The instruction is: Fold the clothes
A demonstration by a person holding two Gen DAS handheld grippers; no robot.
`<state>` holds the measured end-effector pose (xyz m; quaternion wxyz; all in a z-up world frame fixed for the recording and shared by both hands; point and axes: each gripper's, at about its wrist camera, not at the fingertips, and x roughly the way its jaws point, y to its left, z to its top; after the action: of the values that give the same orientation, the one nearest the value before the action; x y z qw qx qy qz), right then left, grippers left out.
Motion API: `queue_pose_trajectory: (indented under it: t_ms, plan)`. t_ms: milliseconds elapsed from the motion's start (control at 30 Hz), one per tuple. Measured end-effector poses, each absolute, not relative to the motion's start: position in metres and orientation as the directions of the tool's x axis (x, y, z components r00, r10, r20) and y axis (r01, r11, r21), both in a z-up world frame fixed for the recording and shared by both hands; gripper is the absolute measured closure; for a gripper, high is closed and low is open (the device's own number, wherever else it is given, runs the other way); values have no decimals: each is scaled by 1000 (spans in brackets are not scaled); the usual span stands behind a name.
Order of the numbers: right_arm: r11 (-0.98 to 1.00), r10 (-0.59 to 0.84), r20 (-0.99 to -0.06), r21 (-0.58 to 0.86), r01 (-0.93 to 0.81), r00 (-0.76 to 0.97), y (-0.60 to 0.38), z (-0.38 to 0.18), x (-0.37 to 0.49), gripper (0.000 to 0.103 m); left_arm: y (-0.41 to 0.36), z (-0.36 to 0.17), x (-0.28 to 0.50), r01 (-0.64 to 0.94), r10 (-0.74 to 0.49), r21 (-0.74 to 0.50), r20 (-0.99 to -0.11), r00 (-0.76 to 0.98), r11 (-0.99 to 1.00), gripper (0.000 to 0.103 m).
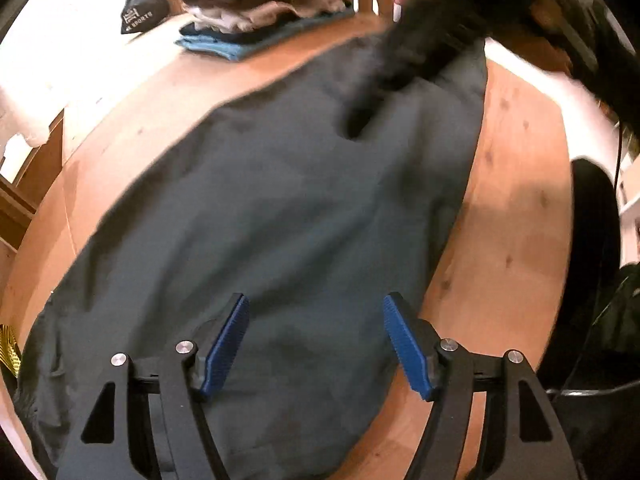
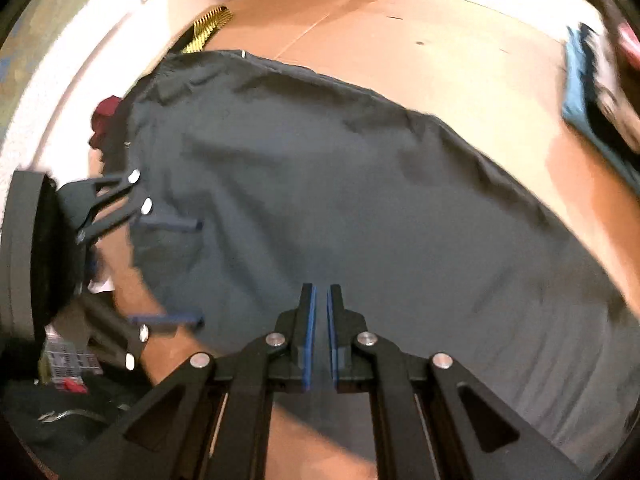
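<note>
A: Currently mid-fold: dark grey cloth garment (image 1: 280, 208) flat on wooden table (image 1: 520, 220).
B: Left gripper (image 1: 316, 340) agape, empty; right gripper (image 2: 321, 332) closed, empty. Next: pinch near edge.

My left gripper (image 1: 316, 340) hangs over the dark garment (image 1: 280, 208), blue pads (image 1: 226, 344) apart with nothing clamped between them. The garment lies spread along the wooden table (image 1: 516, 208). At the far end sits a stack of folded clothes (image 1: 260, 8), a black bag (image 1: 142, 8) beside it. The right gripper (image 1: 372, 108) is a dark blur reaching onto the cloth.
</note>
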<state>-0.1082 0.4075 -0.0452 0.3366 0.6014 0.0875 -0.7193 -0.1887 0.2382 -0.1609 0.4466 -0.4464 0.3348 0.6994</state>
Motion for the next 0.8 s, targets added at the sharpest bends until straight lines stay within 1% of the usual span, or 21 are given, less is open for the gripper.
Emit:
queue_pose_trajectory:
  t_ms: [67, 100, 133, 167, 200, 267, 300, 333, 367, 433, 533, 633, 667, 733, 767, 800]
  plan:
    - [-749, -344, -938, 255, 612, -30, 400, -73, -95, 97, 234, -173, -191, -914, 289, 68, -937, -196, -400, 34]
    - [-745, -337, -941, 253, 617, -22, 397, -82, -102, 97, 230, -176, -193, -910, 288, 54, -939, -186, -412, 33]
    - [-746, -345, -937, 243, 620, -49, 400, -80, -102, 96, 227, -176, -196, -906, 298, 29, -939, -170, -423, 32]
    - [-770, -302, -948, 182, 611, -98, 406, -80, -108, 96, 225, -177, -198, -903, 299, 12, -942, -154, -428, 32]
    - [-791, -257, -955, 122, 599, -146, 412, -81, -114, 98, 222, -177, -199, -904, 304, -2, -942, -141, -427, 32]
    - [-828, -168, -958, 10, 560, -231, 426, -81, -127, 97, 220, -176, -198, -909, 309, -10, -942, -132, -418, 31]
    - [-855, -150, -960, 6, 519, -235, 438, -80, -134, 93, 219, -174, -198, -909, 310, -6, -941, -136, -416, 31]
    - [-865, -176, -958, 41, 500, -227, 449, -75, -132, 93, 218, -170, -198, -909, 316, -2, -938, -143, -417, 31]
    - [-849, -223, -953, 87, 521, -204, 450, -69, -121, 93, 217, -166, -199, -908, 321, 2, -935, -150, -418, 33]
    - [-808, -309, -939, 175, 563, -152, 453, -60, -99, 92, 215, -158, -202, -906, 329, 14, -929, -169, -424, 33]
    - [-733, -371, -927, 259, 629, -51, 447, -60, -54, 92, 216, -152, -216, -895, 300, 74, -927, -224, -439, 33]
    - [-703, -363, -932, 271, 657, -4, 444, -70, -28, 92, 219, -166, -230, -886, 229, 144, -936, -266, -440, 33]
    - [-698, -352, -936, 266, 665, 5, 445, -74, -20, 92, 217, -170, -235, -881, 212, 161, -937, -278, -445, 29]
    - [-723, -271, -962, 186, 666, -25, 461, -83, -17, 100, 206, -172, -246, -866, 195, 182, -933, -301, -466, 25]
    - [-745, -232, -972, 148, 651, -44, 469, -83, -17, 99, 198, -171, -252, -842, 161, 222, -927, -339, -491, 26]
    - [-761, -187, -979, 93, 642, -80, 477, -80, -18, 98, 190, -169, -257, -817, 126, 262, -919, -375, -514, 29]
